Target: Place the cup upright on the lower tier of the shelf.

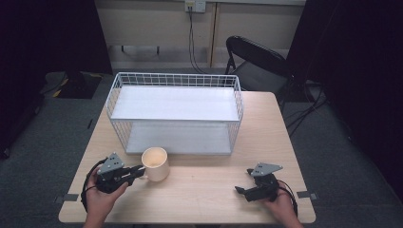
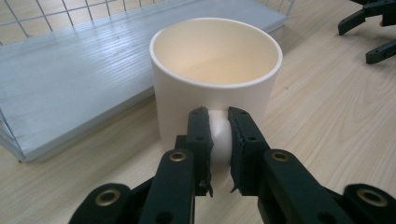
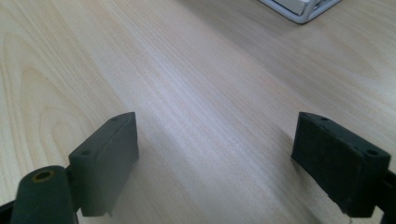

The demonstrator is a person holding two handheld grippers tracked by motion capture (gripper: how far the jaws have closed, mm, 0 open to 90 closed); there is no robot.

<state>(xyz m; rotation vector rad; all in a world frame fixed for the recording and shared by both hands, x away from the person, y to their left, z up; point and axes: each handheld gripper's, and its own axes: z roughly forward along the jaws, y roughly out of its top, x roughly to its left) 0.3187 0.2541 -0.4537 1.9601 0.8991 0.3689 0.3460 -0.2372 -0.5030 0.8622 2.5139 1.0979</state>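
**Cup held by its handle, right beside the wire basket**

The left hand-held gripper (image 2: 218, 140) has its two jaws squeezed on the small handle of a cream cup (image 2: 215, 79). The right hand-held gripper (image 3: 217, 163) has its jaws wide apart with nothing between them, low over the bare wooden surface (image 3: 196, 70).

The cup could tip or twist, I think. The jaws pinch just the thin handle, and the round body hangs out in front. If the cup is lifted fast, it may swing down or slip out. It also stands just beside the white wire basket (image 1: 116, 99), so a push forward could bump it into the wires.

The cup is smooth, pale cream and empty, with its open top facing up. It stands upright on the surface, at the front left of the basket, near the person's left hand (image 1: 102, 199).
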